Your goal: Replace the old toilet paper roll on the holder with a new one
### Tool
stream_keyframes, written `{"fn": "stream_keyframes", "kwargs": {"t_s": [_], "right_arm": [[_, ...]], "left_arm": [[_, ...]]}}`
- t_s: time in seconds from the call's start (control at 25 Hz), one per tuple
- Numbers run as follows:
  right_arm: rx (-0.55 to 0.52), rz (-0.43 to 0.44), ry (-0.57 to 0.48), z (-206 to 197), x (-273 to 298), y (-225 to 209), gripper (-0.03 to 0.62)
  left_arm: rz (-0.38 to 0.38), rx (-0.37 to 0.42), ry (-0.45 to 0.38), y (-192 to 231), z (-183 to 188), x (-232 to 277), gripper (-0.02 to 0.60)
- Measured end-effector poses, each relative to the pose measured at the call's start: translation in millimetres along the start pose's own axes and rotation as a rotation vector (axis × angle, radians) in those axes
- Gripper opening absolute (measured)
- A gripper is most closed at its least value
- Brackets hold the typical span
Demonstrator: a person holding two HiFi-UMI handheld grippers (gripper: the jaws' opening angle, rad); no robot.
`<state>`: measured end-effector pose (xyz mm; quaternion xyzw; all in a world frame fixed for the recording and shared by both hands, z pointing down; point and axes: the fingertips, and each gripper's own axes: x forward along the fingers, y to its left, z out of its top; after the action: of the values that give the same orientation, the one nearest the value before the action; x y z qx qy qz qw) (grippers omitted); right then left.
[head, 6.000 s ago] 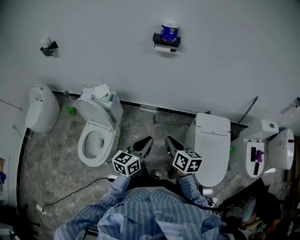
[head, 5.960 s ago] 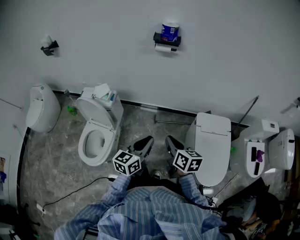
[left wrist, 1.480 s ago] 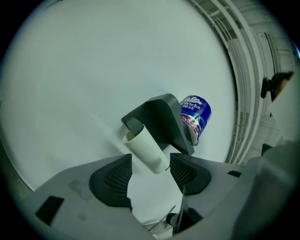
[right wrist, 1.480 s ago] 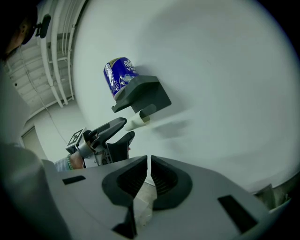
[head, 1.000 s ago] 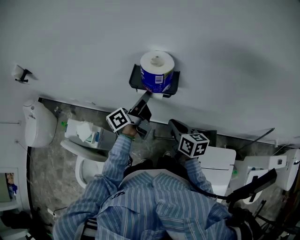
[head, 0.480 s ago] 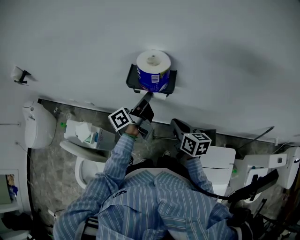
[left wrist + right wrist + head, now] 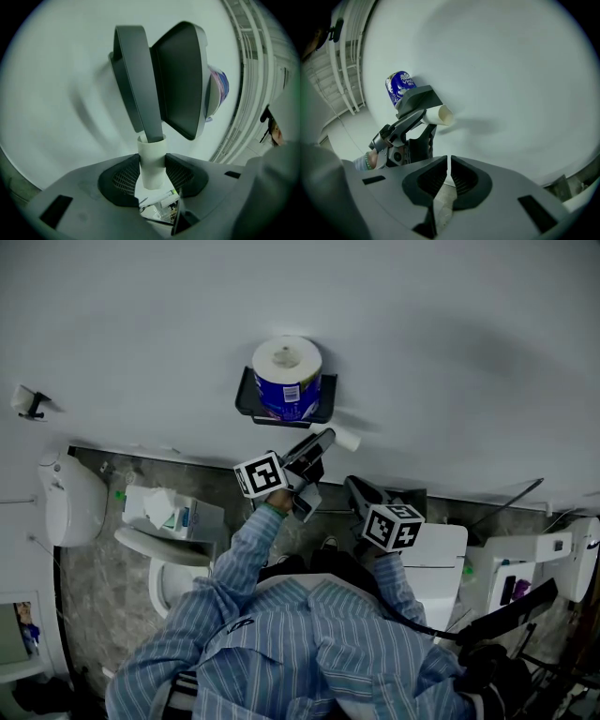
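Between left gripper (image 7: 152, 174) fingers (image 7: 123, 177) sits the cardboard tube (image 7: 151, 157).

Head view dim, cool, flatly lit; broad soft shadow across white wall (image 7: 469, 352) at far right. Heavy fisheye bowing in both gripper views, black vignette at corners. Smeared motion streaks on wall in left gripper view. Soft shadow right of cardboard tube (image 7: 438, 115), so lit from left.

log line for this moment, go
left gripper: shut on empty tube, next to holder | right gripper: shut, empty | new roll: wrapped, standing on holder
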<state>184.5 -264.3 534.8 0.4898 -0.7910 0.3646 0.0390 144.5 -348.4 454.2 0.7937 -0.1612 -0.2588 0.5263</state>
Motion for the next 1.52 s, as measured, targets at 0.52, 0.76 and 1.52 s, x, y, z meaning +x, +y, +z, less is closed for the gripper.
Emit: {"fn": "stream_keyframes", "kwargs": {"t_s": [0.52, 0.76, 1.52], "right_arm": [[-0.022, -0.070, -0.066, 10, -22, -15, 0.028], [-0.155, -0.070, -0.174, 48, -34, 9, 0.029], [-0.492, 0.108, -0.296, 167, 4, 158, 0.376]], "left_arm": [[0.130, 0.407, 0.241, 11, -35, -1, 0.172], [0.192, 0.563, 0.251, 6, -28, -31, 0.172], [0.346, 0.617, 0.146, 9, 18, -147, 0.172]]}}
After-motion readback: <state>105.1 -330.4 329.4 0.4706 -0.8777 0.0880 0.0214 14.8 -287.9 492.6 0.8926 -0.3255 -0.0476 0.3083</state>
